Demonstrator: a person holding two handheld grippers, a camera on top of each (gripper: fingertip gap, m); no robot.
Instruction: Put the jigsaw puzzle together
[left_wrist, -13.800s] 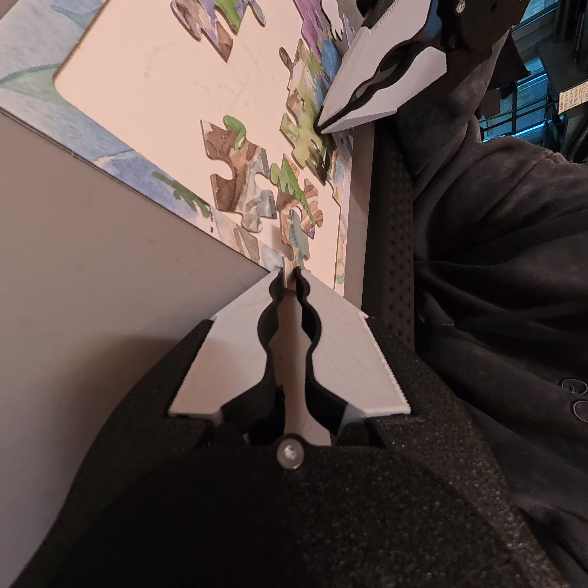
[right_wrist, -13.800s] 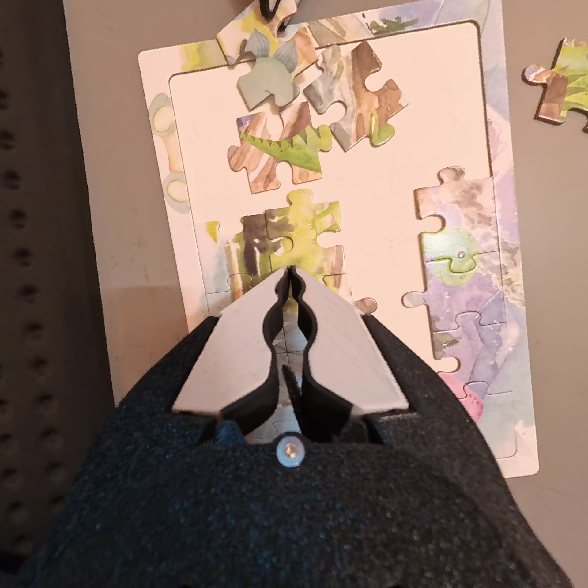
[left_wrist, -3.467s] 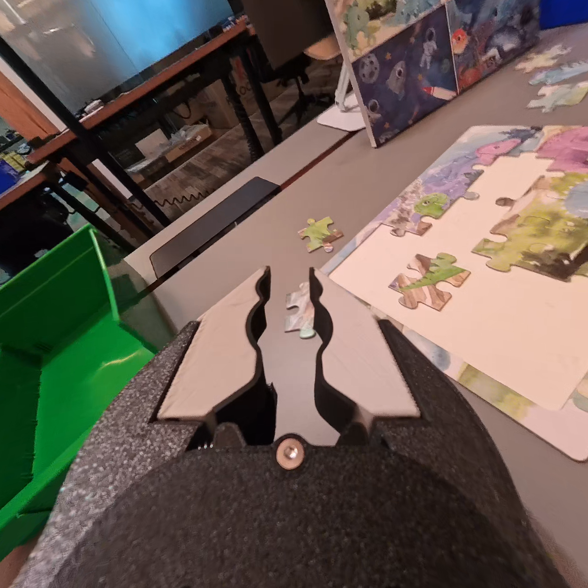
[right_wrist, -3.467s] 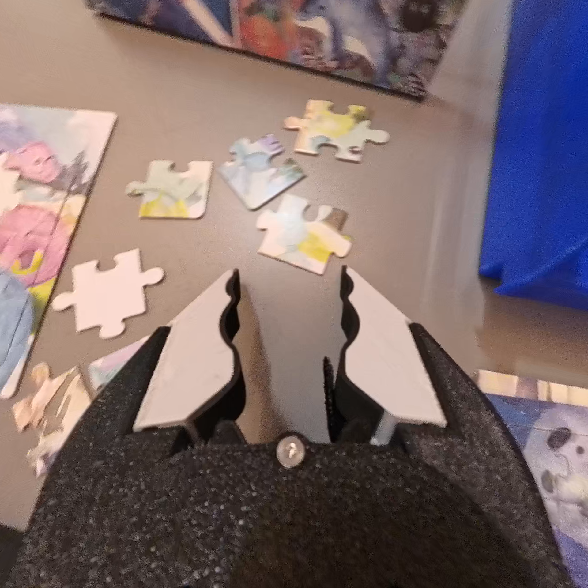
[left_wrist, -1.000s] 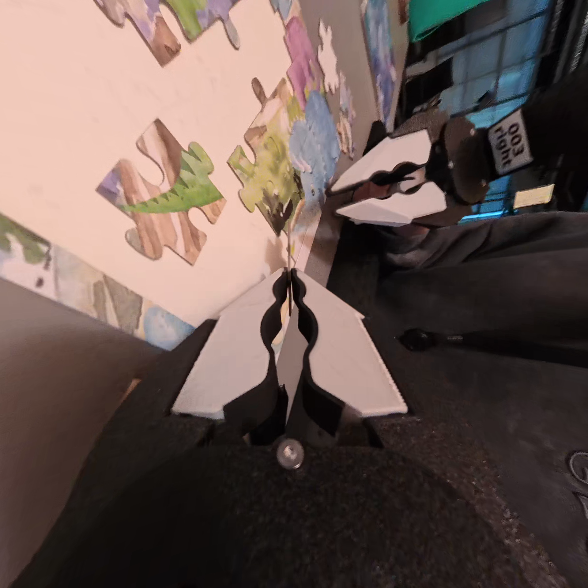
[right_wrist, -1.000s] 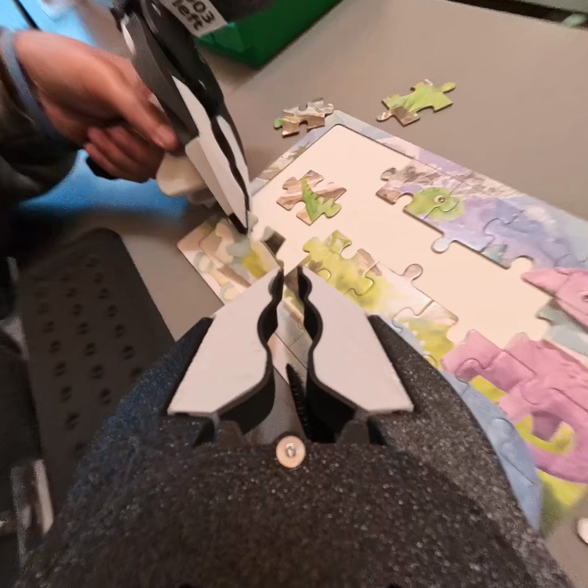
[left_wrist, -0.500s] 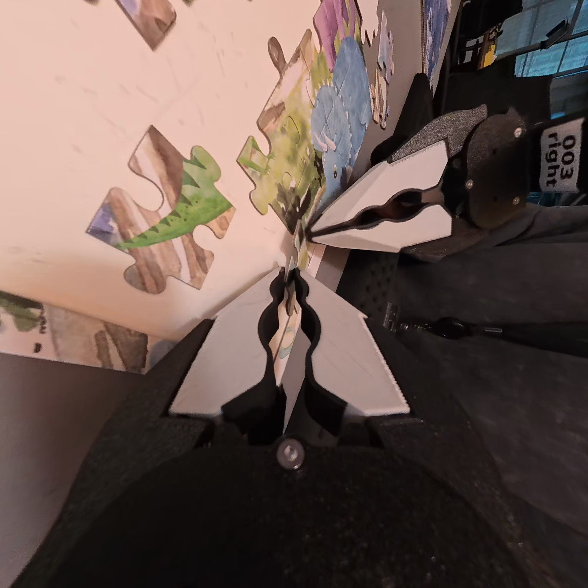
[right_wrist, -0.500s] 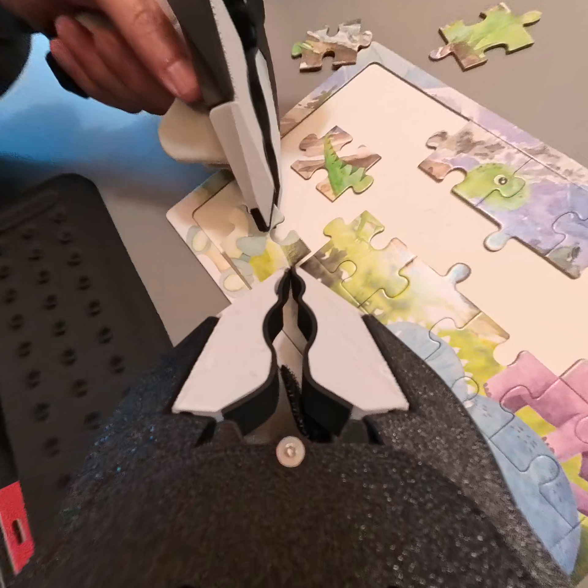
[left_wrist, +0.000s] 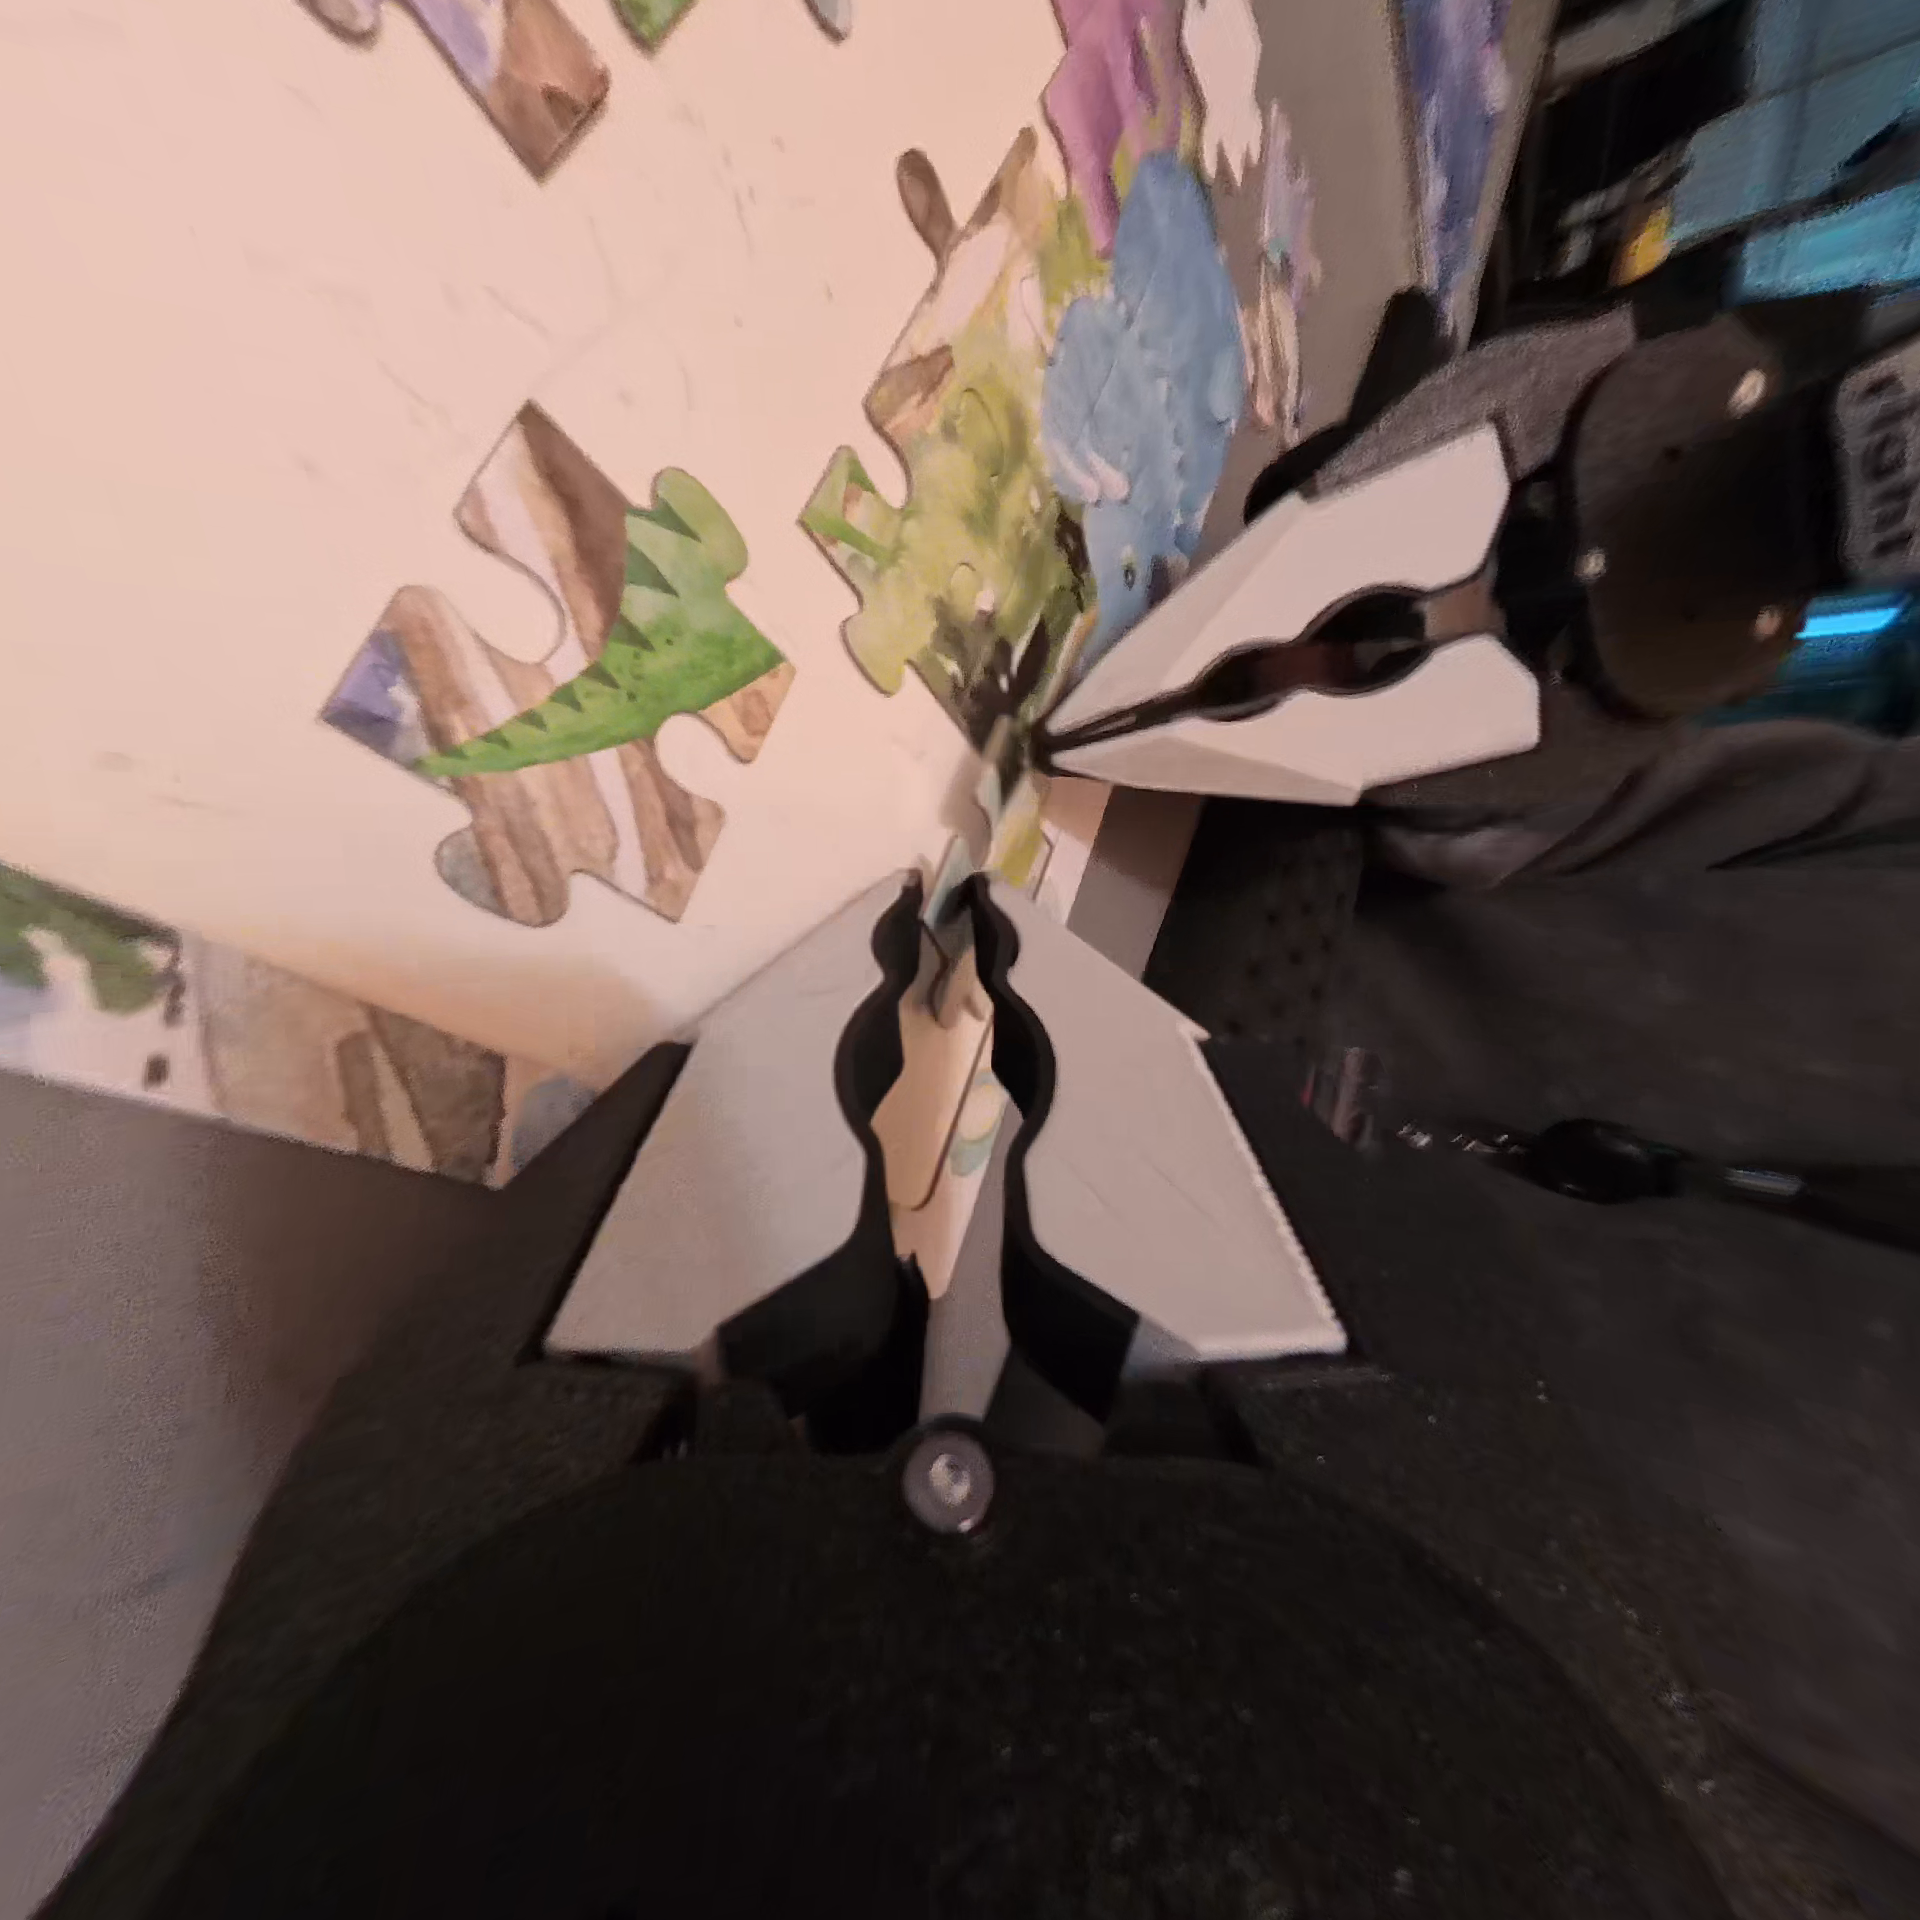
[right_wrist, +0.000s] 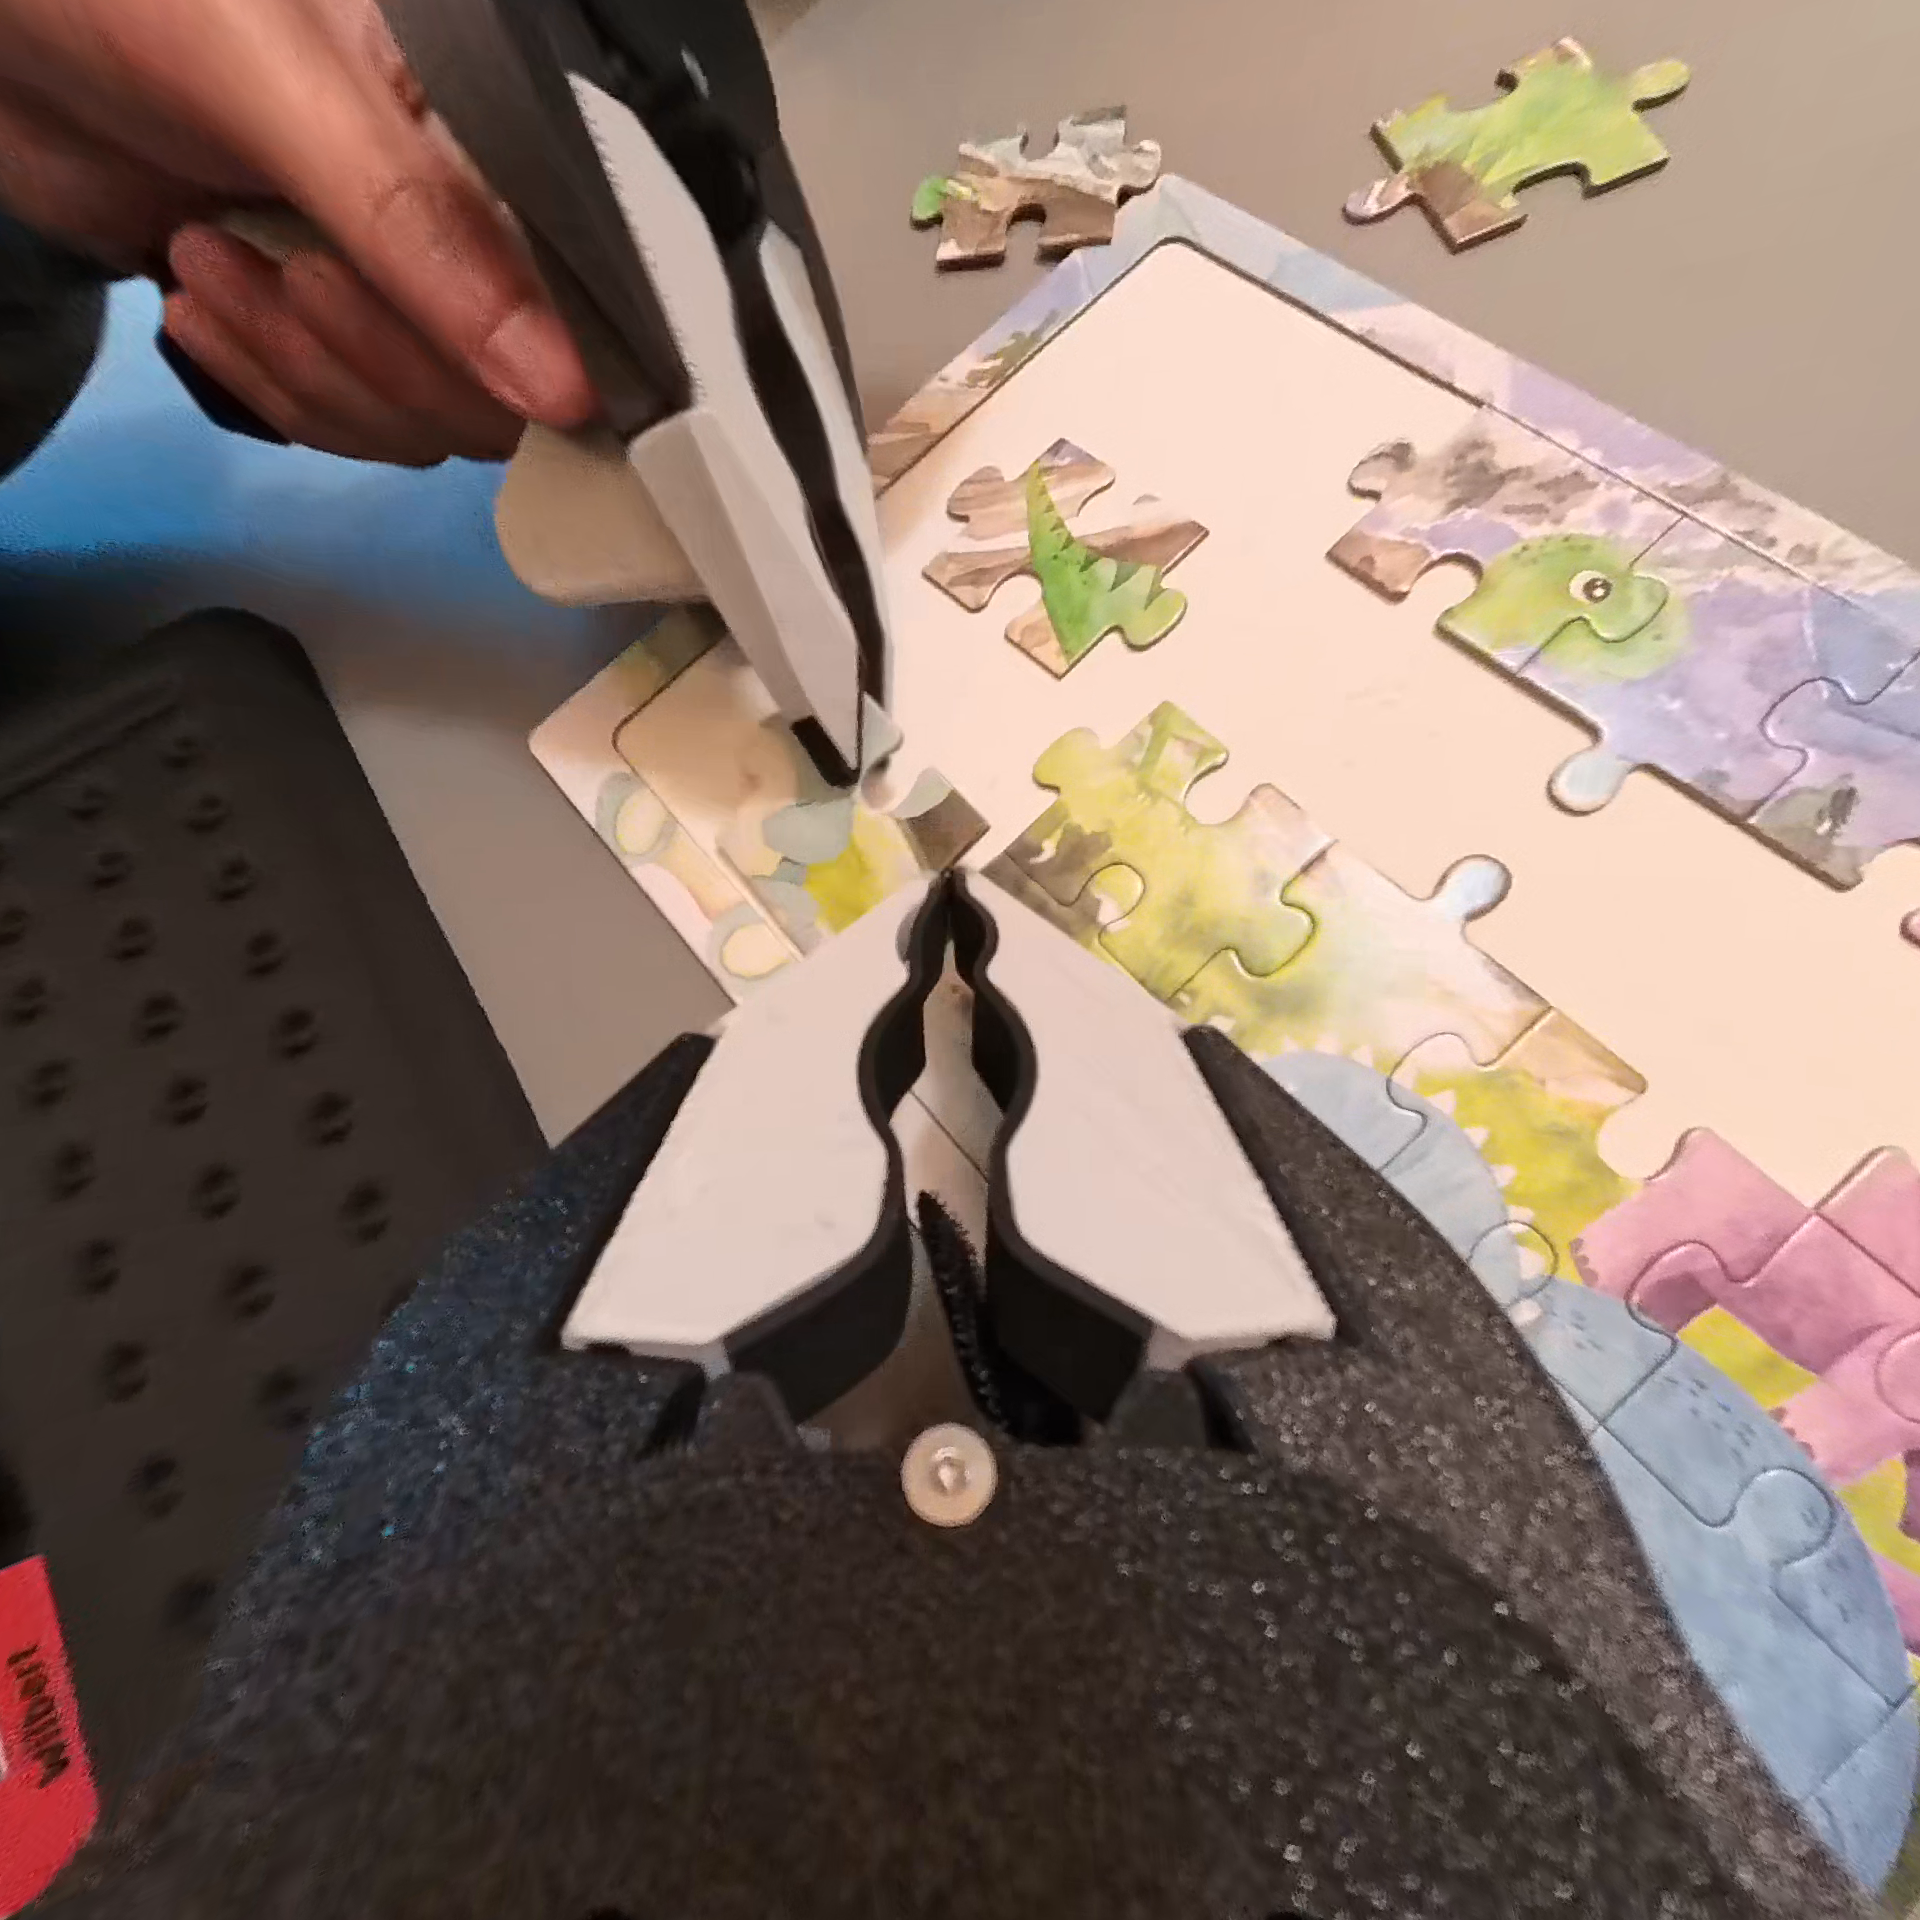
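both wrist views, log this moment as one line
left tongs: tips on corner piece, grip unclear | right tongs: shut, tips at that piece | puzzle tray: partly filled | loose pieces: two beyond tray

Left wrist view: rolled hard sideways, very close over the near corner of the puzzle tray, looking along its own fingers toward the right gripper and the person's dark clothing. Right wrist view: upright, higher, looking down and forward across the tray with the left gripper entering from upper left. Shared: that corner, both sets of tips, the loose green-tailed piece.
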